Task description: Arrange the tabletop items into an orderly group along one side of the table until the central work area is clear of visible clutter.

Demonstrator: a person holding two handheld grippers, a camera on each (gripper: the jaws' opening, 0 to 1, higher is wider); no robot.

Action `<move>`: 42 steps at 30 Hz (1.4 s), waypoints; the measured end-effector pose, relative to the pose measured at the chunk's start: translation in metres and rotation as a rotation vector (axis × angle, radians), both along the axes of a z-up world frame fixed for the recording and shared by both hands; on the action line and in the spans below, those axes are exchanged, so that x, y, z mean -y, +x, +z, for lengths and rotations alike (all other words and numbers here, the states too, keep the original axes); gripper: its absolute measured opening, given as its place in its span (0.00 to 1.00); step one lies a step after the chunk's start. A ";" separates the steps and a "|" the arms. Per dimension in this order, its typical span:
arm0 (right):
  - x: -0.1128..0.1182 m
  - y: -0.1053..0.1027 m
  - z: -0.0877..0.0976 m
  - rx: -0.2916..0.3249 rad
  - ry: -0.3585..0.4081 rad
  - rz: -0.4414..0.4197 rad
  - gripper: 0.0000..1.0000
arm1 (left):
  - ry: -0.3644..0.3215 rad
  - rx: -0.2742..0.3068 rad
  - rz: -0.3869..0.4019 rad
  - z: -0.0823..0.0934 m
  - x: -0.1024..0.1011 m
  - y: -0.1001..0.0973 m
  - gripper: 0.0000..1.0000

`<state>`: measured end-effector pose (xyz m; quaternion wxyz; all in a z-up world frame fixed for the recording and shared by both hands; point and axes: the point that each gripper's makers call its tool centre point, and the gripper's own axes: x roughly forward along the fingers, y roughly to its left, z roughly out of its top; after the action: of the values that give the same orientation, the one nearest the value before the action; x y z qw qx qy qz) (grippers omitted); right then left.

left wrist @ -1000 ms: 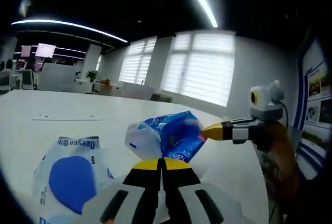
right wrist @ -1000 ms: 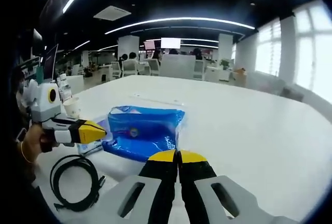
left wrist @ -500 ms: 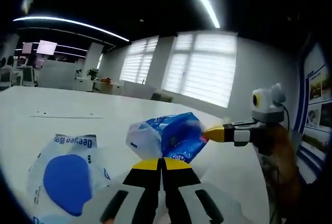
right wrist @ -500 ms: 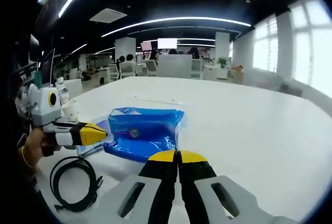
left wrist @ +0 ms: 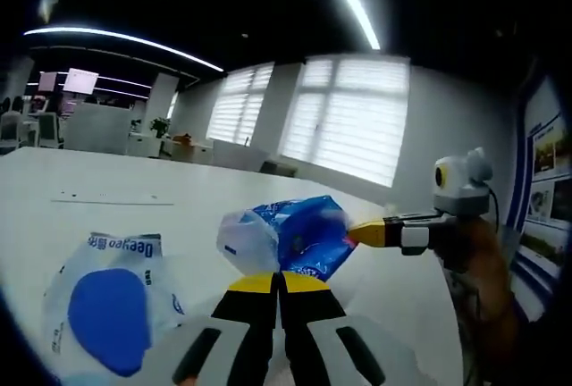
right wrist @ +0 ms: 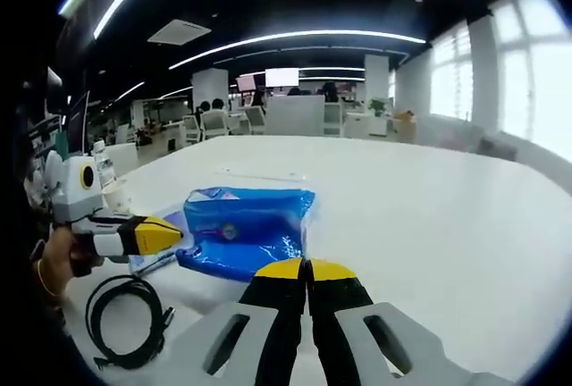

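Jaws of the left tool (left wrist: 279,281) stand pressed together at the yellow tips with nothing visibly caught between them, low on the white surface (left wrist: 107,189). Just ahead of those tips, close enough that contact cannot be ruled in or out, sits a crumpled blue and white plastic bag (left wrist: 290,236). To the left of the left tool and nearer the camera lies a translucent wipes pack (left wrist: 107,306) with a large blue oval and the lettering "Deeyeo", flat on the surface. Off to the right of the bag the right tool (left wrist: 356,230) comes in sideways, its yellow tip at the bag's edge, held by a hand (left wrist: 474,247); from this angle its jaws look closed. Seen from the right tool (right wrist: 307,270), its own jaws are likewise clenched on nothing, and the blue bag (right wrist: 246,230) lies just beyond the tips, slightly to the left. Left of the right tool and close by, a coiled black cable (right wrist: 125,314) rests on the surface. Beyond it the left tool (right wrist: 174,232) reaches in with its yellow tip at the bag's left edge. Farther left a white paper cup (right wrist: 114,194) stands upright. Far behind, blinds cover bright windows (left wrist: 344,118) and office desks with chairs (right wrist: 223,118) fill the room.
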<state>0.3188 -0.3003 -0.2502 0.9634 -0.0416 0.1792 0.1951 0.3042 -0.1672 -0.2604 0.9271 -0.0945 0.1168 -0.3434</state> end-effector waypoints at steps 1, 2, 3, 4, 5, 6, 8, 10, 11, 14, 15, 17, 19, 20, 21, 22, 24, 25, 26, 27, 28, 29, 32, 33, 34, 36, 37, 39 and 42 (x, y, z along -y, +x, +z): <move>0.001 0.001 -0.001 -0.002 0.000 0.000 0.00 | 0.001 -0.001 0.001 0.000 -0.002 0.005 0.00; 0.002 0.002 -0.002 -0.005 0.003 -0.002 0.00 | -0.001 -0.007 0.004 -0.001 -0.003 0.008 0.00; 0.002 0.002 -0.002 -0.006 0.004 -0.001 0.00 | -0.002 -0.010 0.005 -0.001 -0.004 0.011 0.00; 0.003 0.002 -0.004 -0.009 0.005 -0.002 0.00 | -0.003 -0.012 0.006 -0.002 -0.005 0.012 0.00; 0.003 0.002 -0.006 -0.013 0.009 -0.004 0.00 | -0.003 -0.015 0.006 -0.003 -0.004 0.012 0.00; 0.004 0.003 -0.007 -0.016 0.015 -0.007 0.00 | 0.000 -0.016 0.006 -0.004 -0.004 0.013 0.00; 0.005 0.003 -0.008 -0.018 0.019 -0.009 0.00 | 0.003 -0.019 0.004 -0.005 -0.003 0.014 0.00; 0.005 0.004 -0.010 -0.021 0.025 -0.010 0.00 | 0.005 -0.022 0.003 -0.006 -0.002 0.013 0.00; 0.006 0.005 -0.010 -0.022 0.028 -0.009 0.00 | 0.011 -0.019 0.007 -0.006 -0.003 0.014 0.00; 0.006 0.006 -0.012 -0.027 0.036 -0.011 0.00 | 0.025 -0.019 0.010 -0.006 -0.002 0.016 0.00; 0.006 0.006 -0.013 -0.029 0.036 -0.012 0.00 | 0.022 -0.022 0.010 -0.007 -0.002 0.015 0.00; 0.006 0.006 -0.016 -0.031 0.038 -0.012 0.00 | 0.025 -0.022 0.010 -0.007 -0.001 0.015 0.00; 0.007 0.008 -0.017 -0.036 0.046 -0.012 0.00 | 0.032 -0.024 0.015 -0.010 0.001 0.011 0.00; 0.007 0.008 -0.018 -0.039 0.049 -0.013 0.00 | 0.034 -0.027 0.016 -0.011 0.002 0.010 0.00; 0.007 0.009 -0.019 -0.042 0.050 -0.012 0.00 | 0.036 -0.030 0.019 -0.012 0.002 0.009 0.00; 0.008 0.009 -0.020 -0.046 0.055 -0.015 0.00 | 0.043 -0.032 0.025 -0.013 0.004 0.008 0.00; 0.006 0.007 -0.024 -0.054 0.061 -0.014 0.00 | 0.066 -0.026 0.031 -0.014 0.005 0.009 0.00; 0.007 0.008 -0.025 -0.056 0.062 -0.016 0.00 | 0.068 -0.024 0.031 -0.014 0.005 0.009 0.00; 0.008 0.009 -0.025 -0.057 0.061 -0.017 0.00 | 0.070 -0.024 0.033 -0.014 0.006 0.009 0.00; 0.008 0.010 -0.026 -0.059 0.063 -0.018 0.00 | 0.073 -0.024 0.033 -0.014 0.006 0.009 0.00; 0.009 0.010 -0.028 -0.062 0.066 -0.020 0.00 | 0.076 -0.024 0.032 -0.015 0.007 0.009 0.00; 0.009 0.010 -0.028 -0.063 0.068 -0.020 0.00 | 0.077 -0.024 0.034 -0.015 0.007 0.009 0.00; 0.011 0.012 -0.029 -0.068 0.087 -0.025 0.00 | 0.088 -0.030 0.040 -0.018 0.009 0.008 0.00; 0.011 0.013 -0.029 -0.070 0.095 -0.027 0.00 | 0.091 -0.035 0.042 -0.019 0.009 0.008 0.00; 0.011 0.013 -0.030 -0.079 0.122 -0.035 0.00 | 0.103 -0.040 0.047 -0.021 0.010 0.008 0.00; 0.012 0.014 -0.031 -0.079 0.125 -0.037 0.00 | 0.122 -0.041 0.049 -0.023 0.012 0.007 0.00; 0.012 0.014 -0.032 -0.081 0.124 -0.038 0.00 | 0.126 -0.043 0.050 -0.024 0.013 0.007 0.00; 0.015 0.015 -0.037 -0.091 0.117 -0.044 0.00 | 0.131 -0.050 0.045 -0.026 0.015 0.006 0.00; 0.015 0.014 -0.040 -0.096 0.134 -0.045 0.00 | 0.144 -0.052 0.047 -0.028 0.015 0.007 0.00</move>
<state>0.3328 -0.3149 -0.2898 0.9584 0.0362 0.2127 0.1867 0.3110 -0.1825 -0.2885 0.9359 -0.0394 0.1630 -0.3098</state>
